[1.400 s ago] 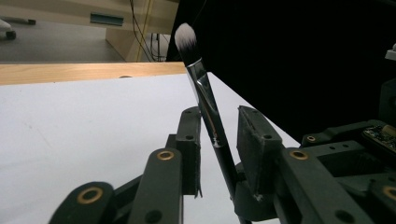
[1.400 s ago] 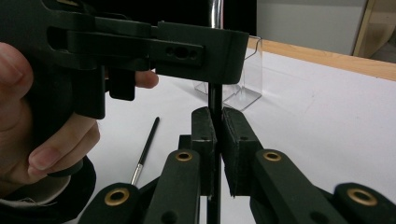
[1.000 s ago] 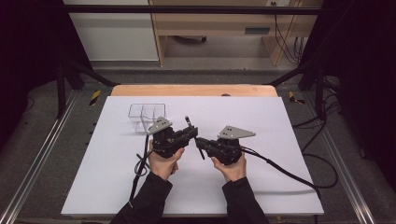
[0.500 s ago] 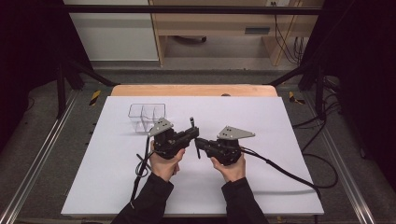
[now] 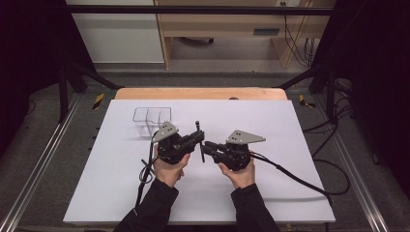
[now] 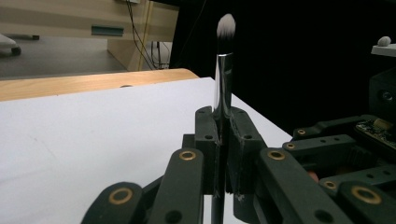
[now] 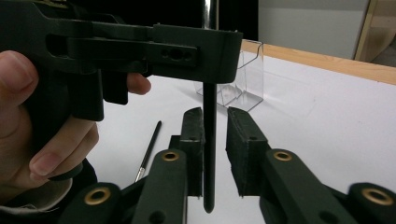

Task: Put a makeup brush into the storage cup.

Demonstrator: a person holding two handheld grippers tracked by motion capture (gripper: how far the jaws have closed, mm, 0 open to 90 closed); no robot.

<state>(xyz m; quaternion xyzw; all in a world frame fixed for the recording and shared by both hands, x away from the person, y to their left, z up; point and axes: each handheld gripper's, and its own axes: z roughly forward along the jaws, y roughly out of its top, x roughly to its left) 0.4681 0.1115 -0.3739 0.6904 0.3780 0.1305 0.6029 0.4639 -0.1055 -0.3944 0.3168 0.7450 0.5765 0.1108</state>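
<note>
Left tool (image 6: 223,154) was clamped on a makeup brush (image 6: 223,88), jaws pressed together on the black handle just below the silver ferrule, brush upright with the pale bristle tip up. In the high view the left tool (image 5: 196,137) sat near the middle of the table (image 5: 300,145), with the brush (image 5: 197,126) standing up out of its front end. Right tool (image 7: 215,140) had its jaws apart, either side of the lower handle of the brush (image 7: 209,154); the left jaw looked just beside or touching the handle, the right jaw stood clear of it, so no grip there. In the high view the right tool (image 5: 205,147) pointed toward the left one, the two nearly meeting. Judged step: a handover or regrasp of the brush between the tools, right one lined up but not closed. Next move likely calls for closing the right jaws square on the handle before the left lets go; the thin round handle could slip or tilt if pinched off-centre. A second thin brush (image 7: 148,151) lay flat on the white table beyond the tools. Farther back-left stood a clear divided organizer (image 5: 151,118), looking empty, well apart from the tools, probably where the brush goes.
</note>
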